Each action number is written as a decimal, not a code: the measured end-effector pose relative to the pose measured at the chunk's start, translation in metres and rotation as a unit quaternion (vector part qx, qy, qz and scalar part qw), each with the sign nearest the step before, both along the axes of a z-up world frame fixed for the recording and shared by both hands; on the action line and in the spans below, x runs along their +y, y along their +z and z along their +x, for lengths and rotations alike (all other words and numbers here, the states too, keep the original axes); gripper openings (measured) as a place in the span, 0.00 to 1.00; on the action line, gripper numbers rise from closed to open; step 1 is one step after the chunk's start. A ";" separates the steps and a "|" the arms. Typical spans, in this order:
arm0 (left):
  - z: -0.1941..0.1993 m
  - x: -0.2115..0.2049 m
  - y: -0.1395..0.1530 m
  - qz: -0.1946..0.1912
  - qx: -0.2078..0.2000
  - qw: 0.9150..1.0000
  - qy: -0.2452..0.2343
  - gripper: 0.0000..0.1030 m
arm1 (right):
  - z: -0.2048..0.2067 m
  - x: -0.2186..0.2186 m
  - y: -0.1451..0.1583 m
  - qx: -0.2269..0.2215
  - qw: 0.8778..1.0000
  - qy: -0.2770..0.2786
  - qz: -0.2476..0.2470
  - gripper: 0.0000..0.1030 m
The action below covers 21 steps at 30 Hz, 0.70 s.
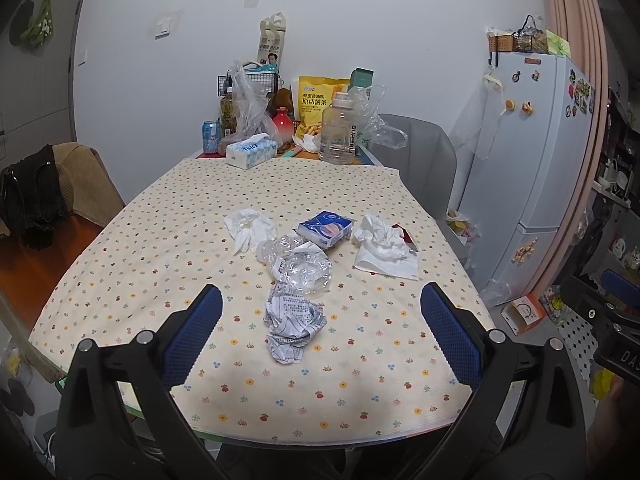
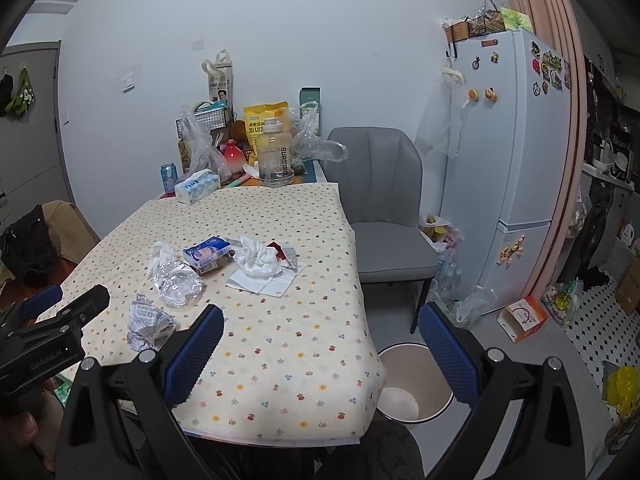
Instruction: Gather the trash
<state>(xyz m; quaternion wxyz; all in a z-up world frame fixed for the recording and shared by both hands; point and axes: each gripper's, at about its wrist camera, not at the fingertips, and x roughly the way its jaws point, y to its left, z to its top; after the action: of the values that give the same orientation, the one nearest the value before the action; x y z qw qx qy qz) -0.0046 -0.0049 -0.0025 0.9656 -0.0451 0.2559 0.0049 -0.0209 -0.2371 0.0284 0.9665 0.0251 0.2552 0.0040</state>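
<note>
I hold both tools above the near edge of the table (image 1: 132,240). The left gripper (image 1: 320,328) is spread wide and carries nothing; the right gripper (image 2: 320,348) is equally wide and unloaded. All trash lies uncollected on the cloth: crumpled printed paper (image 1: 294,326), crushed clear bottle (image 1: 300,264), blue tissue pack (image 1: 326,229), white tissues (image 1: 250,228) and a wrapper pile (image 1: 386,246). The bin (image 2: 412,384) on the floor appears nearly empty. I judge the task barely started.

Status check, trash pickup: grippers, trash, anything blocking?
Left gripper open, empty. Right gripper open, empty. Crumpled printed paper nearest on tablecloth, crushed bottle beyond; bin on floor. Nothing blocking.
</note>
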 end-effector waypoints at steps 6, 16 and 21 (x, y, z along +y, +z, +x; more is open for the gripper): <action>0.001 0.001 0.000 -0.005 0.004 1.000 -0.001 0.96 | 0.001 0.001 -0.002 0.003 1.000 0.004 0.003 0.93; 0.012 0.026 -0.021 -0.043 0.029 0.999 0.009 0.91 | 0.018 0.014 -0.014 0.020 0.999 0.038 0.006 0.91; 0.026 0.042 -0.040 -0.067 0.062 0.996 0.020 0.84 | 0.035 0.025 -0.025 0.039 0.997 0.064 0.015 0.87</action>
<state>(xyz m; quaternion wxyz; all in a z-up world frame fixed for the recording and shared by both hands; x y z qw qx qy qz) 0.0218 0.0372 -0.0426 0.9426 -0.1142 0.3137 0.0104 0.0141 -0.2125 0.0034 0.9530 0.0238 0.2940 0.0684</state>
